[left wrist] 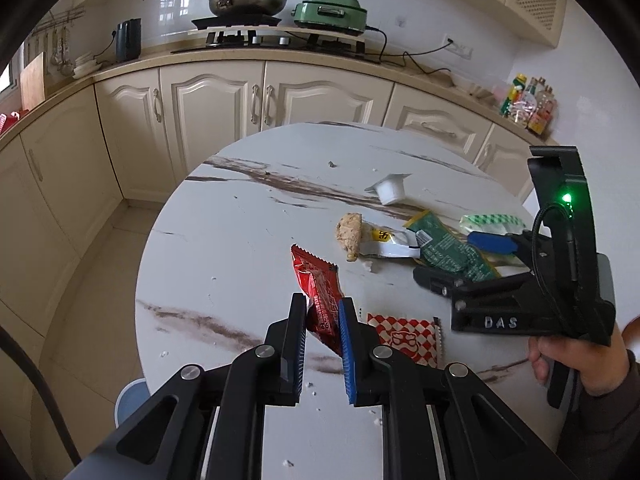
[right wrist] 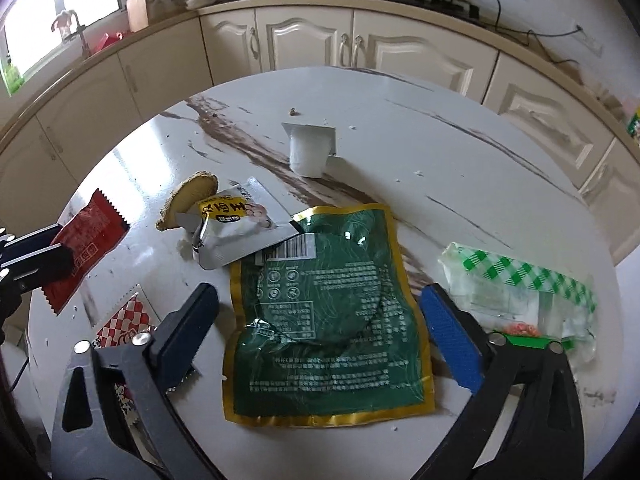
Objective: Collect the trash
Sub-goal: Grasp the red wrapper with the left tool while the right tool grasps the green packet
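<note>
The green wrapper lay flat on the round table, its long axis running away from the right gripper, whose spread jaws straddled it without touching. The left gripper, farther off, pinched the red wrapper clear of the tabletop.

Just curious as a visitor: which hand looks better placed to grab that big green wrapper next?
The right. Its open fingers straddle the green wrapper on the table, while the left gripper is already shut on the red wrapper.
</note>
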Tool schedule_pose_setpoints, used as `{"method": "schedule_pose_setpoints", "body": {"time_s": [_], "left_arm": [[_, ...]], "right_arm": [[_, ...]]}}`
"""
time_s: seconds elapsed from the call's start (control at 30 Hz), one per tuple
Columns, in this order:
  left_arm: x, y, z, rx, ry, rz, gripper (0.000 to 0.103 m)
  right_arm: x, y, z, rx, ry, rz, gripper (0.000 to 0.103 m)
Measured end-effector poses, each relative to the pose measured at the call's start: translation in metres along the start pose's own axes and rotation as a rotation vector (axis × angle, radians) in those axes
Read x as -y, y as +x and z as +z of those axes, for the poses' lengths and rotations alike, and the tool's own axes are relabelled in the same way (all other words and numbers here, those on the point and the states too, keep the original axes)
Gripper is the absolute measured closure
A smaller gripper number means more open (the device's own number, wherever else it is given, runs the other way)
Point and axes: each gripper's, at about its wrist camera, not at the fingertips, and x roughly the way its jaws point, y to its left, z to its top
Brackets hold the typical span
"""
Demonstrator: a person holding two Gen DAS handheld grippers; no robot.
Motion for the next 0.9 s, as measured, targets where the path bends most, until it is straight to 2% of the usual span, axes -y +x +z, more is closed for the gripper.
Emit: {"method": "schedule_pose_setpoints", "body": {"time_s": [0.13,0.2,0.37,0.53,0.57,0.6,0.67,0.73,0.8,0.9], "left_arm": [[0.004,-0.01,-0.003,0.008,0.002,-0.008,0.091],[0.005,-0.017,-0.006,0.01,0.004,-0.017,0.091],[0.01,-0.031,-0.009,0.016,-0.001,-0.036,0.091],[0.019,-0.046,-0.012,0.023,0.009,-0.044,0.091],[0.021,-0.049,-0.013,0.025,0.01,-0.043,0.091],[0.022,-0.052,-0.014,0.026,0.011,-0.044,0.091],[0.023,-0.058,-0.017,0.028,0.014,-0.046,0.091],[0.024,-0.064,-0.019,0.025,0.012,-0.049,0.091],[0.025,-0.07,-0.023,0.028,0.011,-0.049,0.091],[0.025,-0.079,-0.028,0.029,0.012,-0.046,0.091]], "right_arm": [[0.003,-0.004,-0.001,0.003,0.002,0.002,0.018],[0.004,-0.008,-0.003,0.007,0.009,0.0,0.032],[0.011,-0.02,-0.011,0.034,0.057,0.028,0.052],[0.009,-0.031,-0.021,0.041,0.065,0.004,0.056],[0.009,-0.034,-0.024,0.048,0.071,-0.001,0.061],[0.01,-0.039,-0.025,0.066,0.079,-0.001,0.079],[0.015,-0.053,-0.026,0.09,0.112,0.029,0.086],[0.012,-0.059,-0.026,0.084,0.099,-0.002,0.086],[0.013,-0.058,-0.028,0.052,0.109,0.011,0.086],[0.011,-0.064,-0.031,0.07,0.129,0.002,0.088]]}}
